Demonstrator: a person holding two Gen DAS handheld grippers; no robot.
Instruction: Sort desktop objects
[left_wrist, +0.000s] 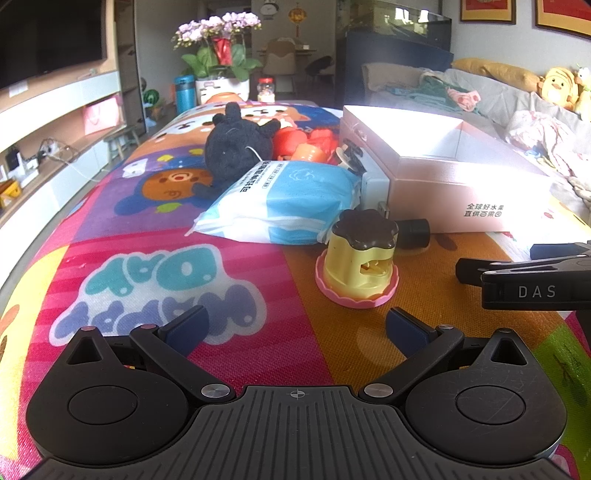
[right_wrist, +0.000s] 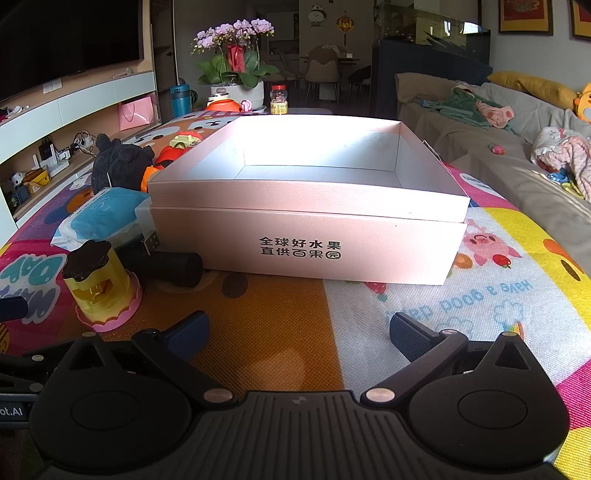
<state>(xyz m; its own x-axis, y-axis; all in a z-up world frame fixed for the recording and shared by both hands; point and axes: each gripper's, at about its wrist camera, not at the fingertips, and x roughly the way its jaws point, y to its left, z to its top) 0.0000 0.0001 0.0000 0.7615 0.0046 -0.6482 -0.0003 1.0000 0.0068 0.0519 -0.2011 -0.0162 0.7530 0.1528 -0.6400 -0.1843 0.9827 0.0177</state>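
Observation:
A pink open box (right_wrist: 306, 236) stands on the colourful mat, straight ahead of my right gripper (right_wrist: 299, 332), which is open and empty. The box also shows in the left wrist view (left_wrist: 443, 181) at the right. A yellow pudding-shaped toy (left_wrist: 360, 258) with a brown lid and pink base stands just ahead of my open, empty left gripper (left_wrist: 295, 328); it also shows in the right wrist view (right_wrist: 99, 284). Behind it lie a blue tissue pack (left_wrist: 284, 203), a black cylinder (left_wrist: 415, 232), a black plush toy (left_wrist: 236, 144) and red-orange toys (left_wrist: 303, 144).
The right gripper's body (left_wrist: 528, 284) shows at the right edge of the left wrist view. A flower pot (left_wrist: 221, 85), a blue bottle (left_wrist: 184, 92) and a jar (left_wrist: 266, 88) stand at the table's far end. A sofa (right_wrist: 517, 147) runs along the right.

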